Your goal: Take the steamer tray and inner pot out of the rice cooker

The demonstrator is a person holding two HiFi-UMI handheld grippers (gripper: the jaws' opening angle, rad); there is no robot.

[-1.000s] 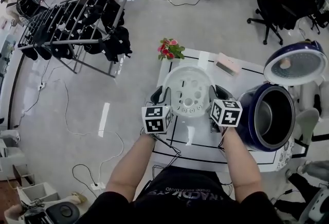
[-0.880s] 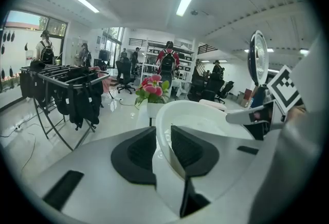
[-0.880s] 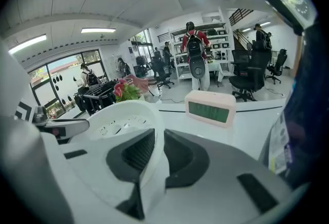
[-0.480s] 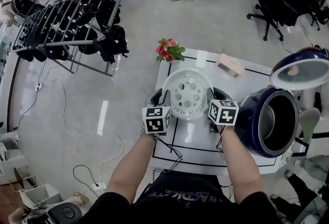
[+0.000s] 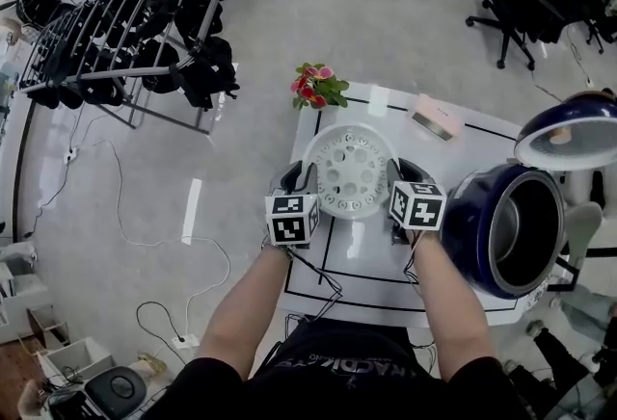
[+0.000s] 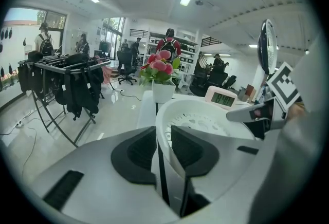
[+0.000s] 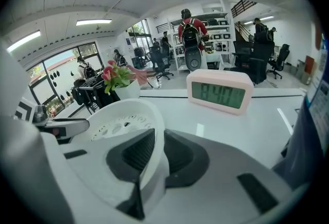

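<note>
Steamer tray (image 5: 350, 170): white plastic, round, perforated floor, thin rim; over glossy white tabletop (image 5: 371, 266), left of dark-blue rice cooker (image 5: 501, 230).
Left gripper (image 6: 163, 134): ribbed black pads clamp left rim.
Right gripper (image 7: 157, 151): pads pinch right rim.

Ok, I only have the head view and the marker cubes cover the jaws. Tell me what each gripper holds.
Observer: In its own view the left gripper is shut on the rim of the steamer tray, one pad inside, one outside.
Operator: Now the right.
Observer: The right gripper pinches the opposite rim the same way.
Operator: Read me the clock.
Observer: The pink digital clock looks like it shows 8:40.
</note>
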